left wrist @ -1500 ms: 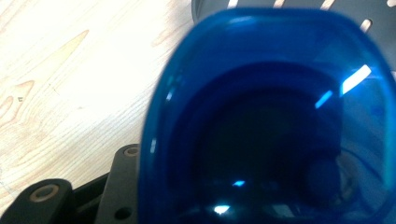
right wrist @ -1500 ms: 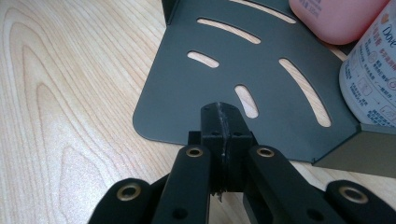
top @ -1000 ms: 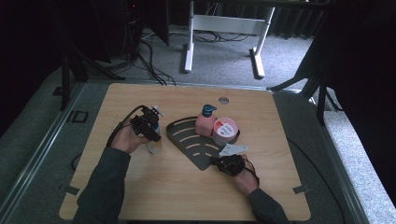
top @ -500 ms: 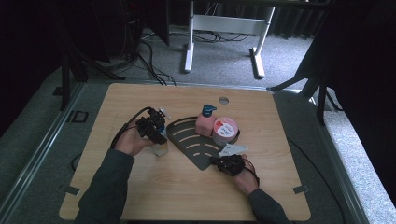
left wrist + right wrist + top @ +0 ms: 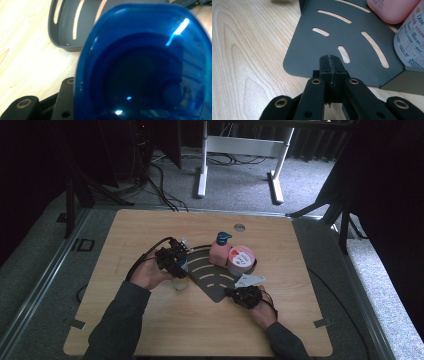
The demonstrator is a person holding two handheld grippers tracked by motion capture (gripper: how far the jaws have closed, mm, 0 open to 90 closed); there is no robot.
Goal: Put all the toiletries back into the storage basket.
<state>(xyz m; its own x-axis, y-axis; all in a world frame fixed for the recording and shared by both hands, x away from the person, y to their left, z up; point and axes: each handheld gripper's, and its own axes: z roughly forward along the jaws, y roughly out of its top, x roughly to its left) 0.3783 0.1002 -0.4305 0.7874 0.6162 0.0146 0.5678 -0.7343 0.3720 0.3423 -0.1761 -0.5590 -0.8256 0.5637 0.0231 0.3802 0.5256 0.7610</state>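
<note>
A blue-capped bottle (image 5: 181,272) is gripped by the left claw (image 5: 172,261) beside the grey rack (image 5: 210,272), not yet placed; the rack's edge is pinched by the right claw (image 5: 329,72).

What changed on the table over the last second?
The left gripper, carrying a blue-capped bottle, moved right, up to the near-left edge of the dark slotted rack. The right gripper stayed shut at the rack's front edge; the pink pump bottle and white bottle stayed on the rack.
</note>
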